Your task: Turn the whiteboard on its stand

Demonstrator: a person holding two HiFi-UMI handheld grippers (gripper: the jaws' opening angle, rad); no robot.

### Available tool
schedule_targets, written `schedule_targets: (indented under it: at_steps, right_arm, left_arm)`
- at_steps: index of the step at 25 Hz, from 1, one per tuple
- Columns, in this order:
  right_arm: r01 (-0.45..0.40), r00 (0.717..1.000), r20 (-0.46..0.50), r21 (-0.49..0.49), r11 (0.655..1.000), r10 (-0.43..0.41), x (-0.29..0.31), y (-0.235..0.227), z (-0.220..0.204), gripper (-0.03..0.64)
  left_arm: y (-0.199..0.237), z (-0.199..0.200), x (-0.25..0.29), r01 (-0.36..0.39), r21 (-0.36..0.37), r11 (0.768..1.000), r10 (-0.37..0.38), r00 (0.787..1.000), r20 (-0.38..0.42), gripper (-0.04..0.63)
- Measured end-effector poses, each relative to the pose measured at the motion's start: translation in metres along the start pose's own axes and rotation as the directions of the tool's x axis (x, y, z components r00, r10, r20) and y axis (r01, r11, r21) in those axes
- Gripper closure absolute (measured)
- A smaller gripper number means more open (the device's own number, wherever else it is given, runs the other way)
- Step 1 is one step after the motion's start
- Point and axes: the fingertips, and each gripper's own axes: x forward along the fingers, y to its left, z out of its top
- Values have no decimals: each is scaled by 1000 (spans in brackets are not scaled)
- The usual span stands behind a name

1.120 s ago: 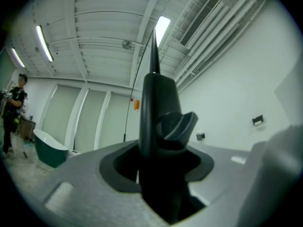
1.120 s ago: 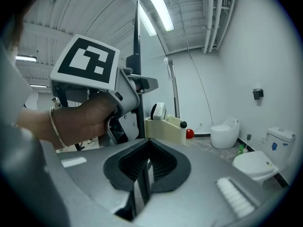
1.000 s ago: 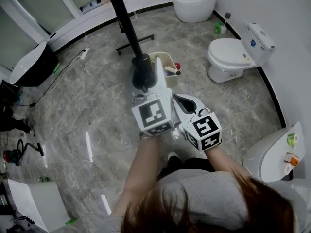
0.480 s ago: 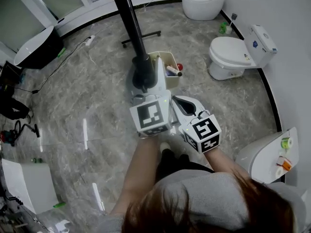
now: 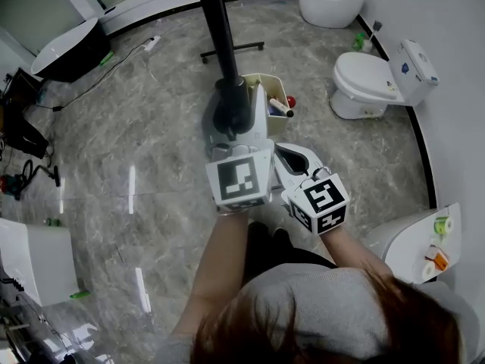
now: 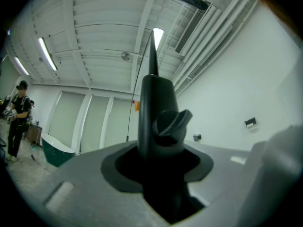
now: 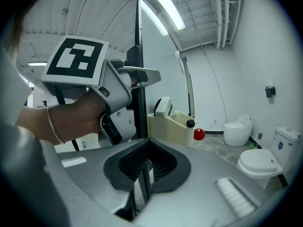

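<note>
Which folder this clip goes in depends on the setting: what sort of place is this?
Probably a bathroom-fixture showroom, though that is a guess: a two-piece toilet and a rounded one-piece toilet stand in the open on one marbled floor, with a freestanding bathtub nearby.

Just ahead of the jaws of the right gripper (image 7: 142, 181), a cream bin (image 7: 173, 124) holding an eraser (image 7: 163, 107) is seen, with a red ball (image 7: 199, 134) beside it. Farther right, a round toilet (image 7: 235, 130) and a tanked toilet (image 7: 259, 163) are set on the marble floor (image 7: 215, 145).
</note>
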Motion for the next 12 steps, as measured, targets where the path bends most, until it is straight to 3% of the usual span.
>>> schedule_targets:
  at_steps: [8, 12]
  right_arm:
    - [27, 1000, 16, -24, 999, -27, -32, 29, 1, 614]
    - [54, 998, 22, -8, 998, -54, -56, 45, -4, 614]
  left_arm:
    - [-12, 9, -50, 19, 3, 1000, -19, 1000, -1, 403]
    - [-25, -6, -71, 31, 33, 999, -30, 999, -30, 403]
